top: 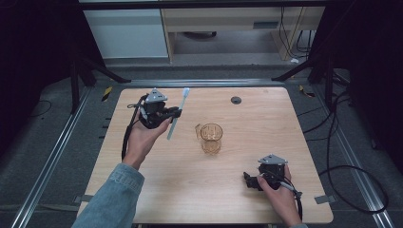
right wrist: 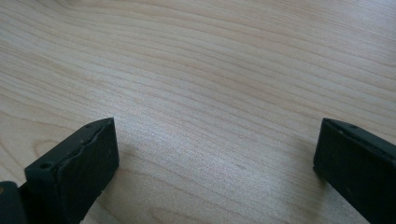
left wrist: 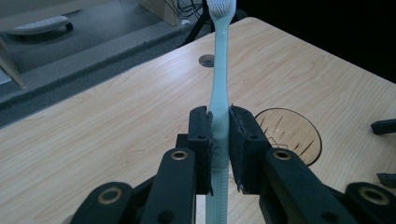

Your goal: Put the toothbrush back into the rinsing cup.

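A pale green toothbrush (top: 178, 112) is pinched at mid-handle by my left gripper (top: 175, 114), held above the left half of the wooden table (top: 266, 142). In the left gripper view the toothbrush (left wrist: 219, 93) stands between the two pads, bristles at the top edge. An amber glass cup (top: 211, 137) stands upright at the table's middle, to the right of the brush; its rim (left wrist: 292, 135) lies just beyond my left jaws. My right gripper (top: 251, 181) rests low at the front right, jaws wide apart over bare wood (right wrist: 210, 116) with nothing between them.
A small dark round grommet (top: 236, 99) is set in the tabletop at the back. Black cables (top: 347, 161) trail over the floor to the right. Tripod legs (top: 95, 71) stand behind the table's far corners.
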### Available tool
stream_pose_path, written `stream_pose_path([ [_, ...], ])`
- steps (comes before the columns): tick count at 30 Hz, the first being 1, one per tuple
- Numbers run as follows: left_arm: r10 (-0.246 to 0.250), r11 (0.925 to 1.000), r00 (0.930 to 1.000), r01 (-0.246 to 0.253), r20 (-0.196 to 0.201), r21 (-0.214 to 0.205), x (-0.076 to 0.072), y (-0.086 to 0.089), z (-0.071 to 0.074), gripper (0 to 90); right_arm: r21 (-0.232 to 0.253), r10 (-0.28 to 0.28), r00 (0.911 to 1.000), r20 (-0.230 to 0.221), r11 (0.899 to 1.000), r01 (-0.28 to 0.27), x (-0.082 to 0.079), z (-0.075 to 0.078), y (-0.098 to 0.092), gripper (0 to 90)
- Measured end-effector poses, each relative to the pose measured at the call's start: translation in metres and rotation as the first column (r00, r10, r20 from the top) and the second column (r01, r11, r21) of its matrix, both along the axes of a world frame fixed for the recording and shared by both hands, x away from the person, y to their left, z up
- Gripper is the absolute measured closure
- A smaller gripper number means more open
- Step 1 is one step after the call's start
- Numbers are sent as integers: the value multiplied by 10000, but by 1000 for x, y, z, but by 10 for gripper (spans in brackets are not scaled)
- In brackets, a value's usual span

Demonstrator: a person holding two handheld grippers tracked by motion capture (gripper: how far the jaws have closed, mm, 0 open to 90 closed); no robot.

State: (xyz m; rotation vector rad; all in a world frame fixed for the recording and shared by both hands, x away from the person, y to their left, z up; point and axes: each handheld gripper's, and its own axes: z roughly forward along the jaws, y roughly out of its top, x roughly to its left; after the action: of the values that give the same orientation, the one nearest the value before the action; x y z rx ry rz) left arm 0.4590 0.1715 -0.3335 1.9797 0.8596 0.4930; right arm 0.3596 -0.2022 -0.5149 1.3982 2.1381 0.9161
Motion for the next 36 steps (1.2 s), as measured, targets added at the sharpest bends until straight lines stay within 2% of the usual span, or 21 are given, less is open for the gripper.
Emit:
stream_pose_path([
  [10,-148,9986,9978,180,642,-495,-2,-6,-4,788,-2,-6,10000,-3,10000,6,0,0,0,4],
  [14,-198,9962,9941,287,1065,-827,-3,-8,-4,788,3,3,10000,11,10000,-3,0,0,0,4],
  [18,-270,9937,9910,409,1312,-1043,-3,-10,-4,788,10,2,10000,12,10000,-2,0,0,0,4],
  [19,-291,9918,9888,468,1461,-1189,-4,-10,-4,788,5,0,10000,8,10000,0,0,0,0,4],
  [26,-347,9852,9838,633,1758,-1596,-4,-12,-6,788,-4,7,10000,9,10000,-7,0,0,0,4],
  [29,-427,9819,9794,775,1973,-1726,-5,-14,-7,788,-5,22,10000,10,10000,-22,0,0,0,4],
  [36,-480,9740,9741,946,2208,-2060,-5,-18,-11,788,-3,41,10000,5,10000,-41,0,0,0,4],
])
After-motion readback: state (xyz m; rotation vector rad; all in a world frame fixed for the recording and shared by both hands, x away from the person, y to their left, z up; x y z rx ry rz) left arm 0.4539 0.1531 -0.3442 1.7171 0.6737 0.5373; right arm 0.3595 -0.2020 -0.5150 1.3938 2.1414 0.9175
